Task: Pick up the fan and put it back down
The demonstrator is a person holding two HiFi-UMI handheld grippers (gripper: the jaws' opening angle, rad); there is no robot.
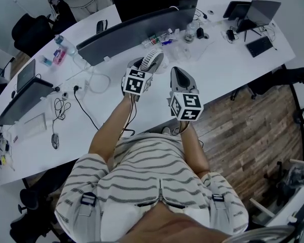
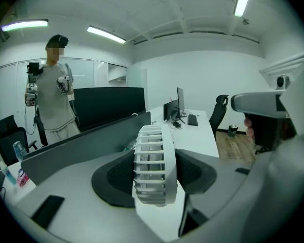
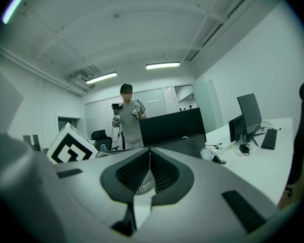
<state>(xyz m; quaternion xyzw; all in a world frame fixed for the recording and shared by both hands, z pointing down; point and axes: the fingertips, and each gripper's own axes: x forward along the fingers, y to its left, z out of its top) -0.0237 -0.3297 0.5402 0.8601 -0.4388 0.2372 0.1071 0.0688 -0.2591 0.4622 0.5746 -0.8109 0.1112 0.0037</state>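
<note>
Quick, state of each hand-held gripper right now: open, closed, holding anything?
Left hand-held gripper: closed on the fan, a pad on each face.
Right hand-held gripper: closed, nothing held.

Small white fan point(image 1: 153, 58), round housing with slatted grille, seen edge-on and upright, clamped on both flat faces between the dark pads of the left gripper point(image 2: 157, 173), carried over the white desk point(image 1: 233, 65), contact with the desktop not discernible
</note>
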